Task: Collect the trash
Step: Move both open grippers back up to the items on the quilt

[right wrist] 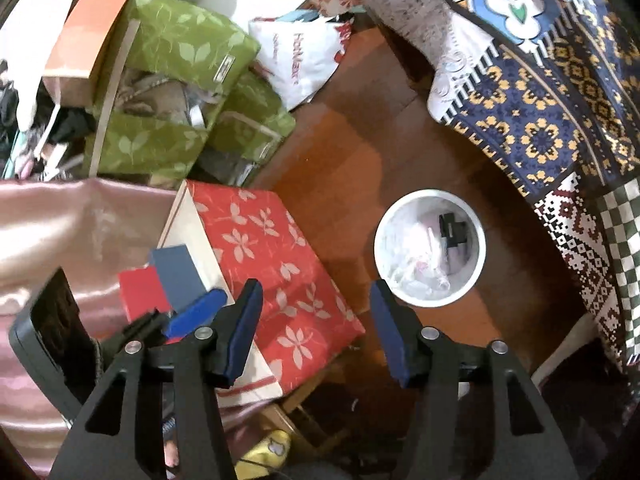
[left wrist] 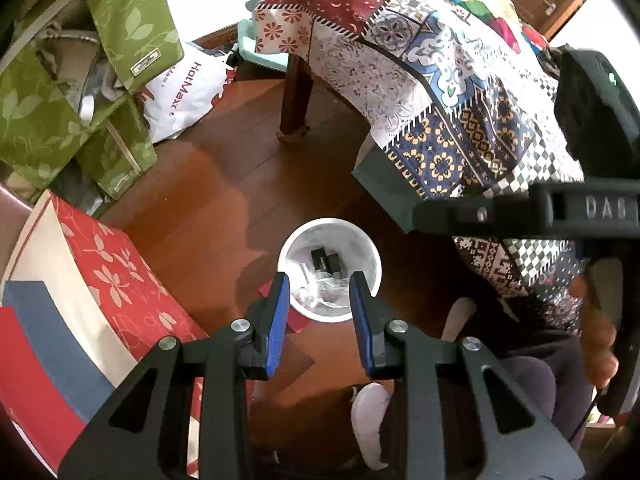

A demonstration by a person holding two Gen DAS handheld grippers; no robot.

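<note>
A white round trash bin (left wrist: 362,248) stands on the wooden floor, holding clear plastic wrappers and a small black item. My left gripper (left wrist: 320,284) is open and empty, hovering right above the bin's near rim. In the right wrist view the bin (right wrist: 478,256) lies to the right of my right gripper (right wrist: 316,292), which is open and empty above the edge of a red floral box (right wrist: 276,256). The right gripper's black body (left wrist: 592,128) shows at the right of the left wrist view, and the left gripper's blue pad (right wrist: 196,312) at the lower left of the right wrist view.
A table under a patchwork cloth (left wrist: 420,68) stands to the right, its wooden leg (left wrist: 296,92) behind the bin. Green leaf-print storage boxes (left wrist: 132,28) and a white HotMax bag (left wrist: 184,88) sit at left. The red floral box (left wrist: 116,276) is beside the bin. A person's slippered feet (left wrist: 372,420) are below.
</note>
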